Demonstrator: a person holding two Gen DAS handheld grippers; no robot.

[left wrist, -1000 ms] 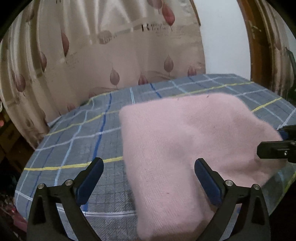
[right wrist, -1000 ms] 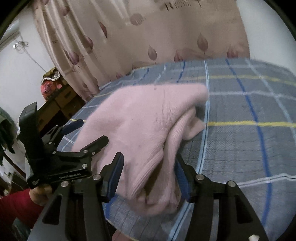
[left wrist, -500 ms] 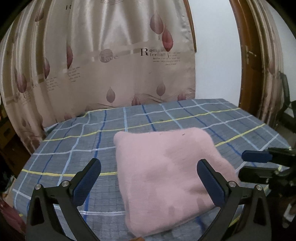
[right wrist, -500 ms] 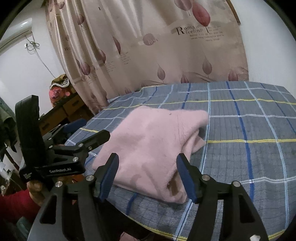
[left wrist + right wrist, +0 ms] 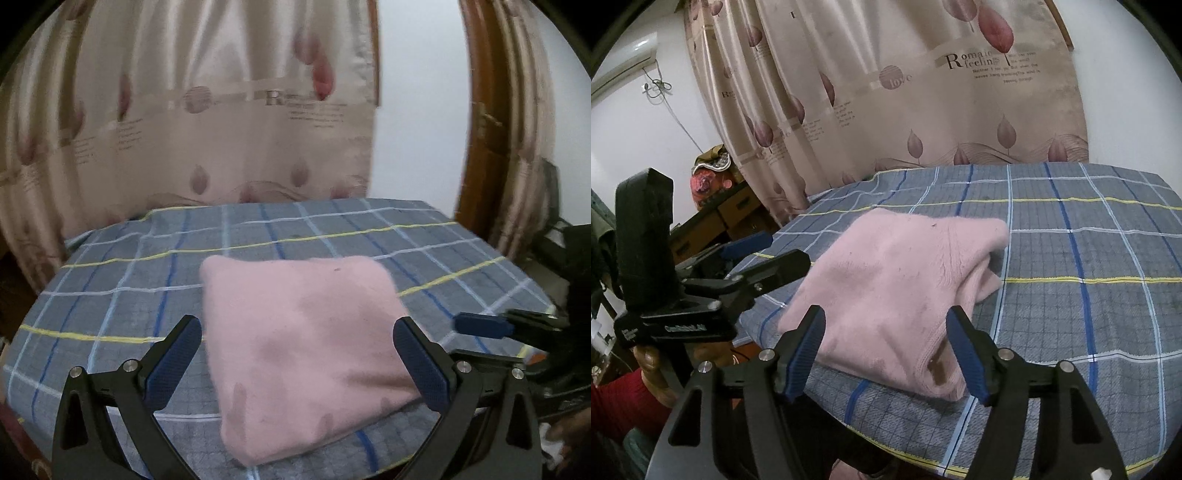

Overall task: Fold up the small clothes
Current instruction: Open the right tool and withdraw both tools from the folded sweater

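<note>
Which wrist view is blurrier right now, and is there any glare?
Left wrist view: soft all over, the curtain lettering is smeared and the pink garment has fuzzy edges. Right wrist view: sharp, the curtain print is readable and the plaid tablecloth is crisp. Both show fisheye bending, dim even light and no glare.

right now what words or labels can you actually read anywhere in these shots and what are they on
"Romantic feeling", cut by a printed leaf: curtain, right wrist view.
"love", in a striped circle: same curtain.
Small print beneath "feeling" and further left on the curtain: too small to read.
White lettering on the left gripper body: blurred, unreadable.
Left wrist view: only a large "R" shows, the rest is blurred.
Pink garment and plaid cloth: no text.
</note>
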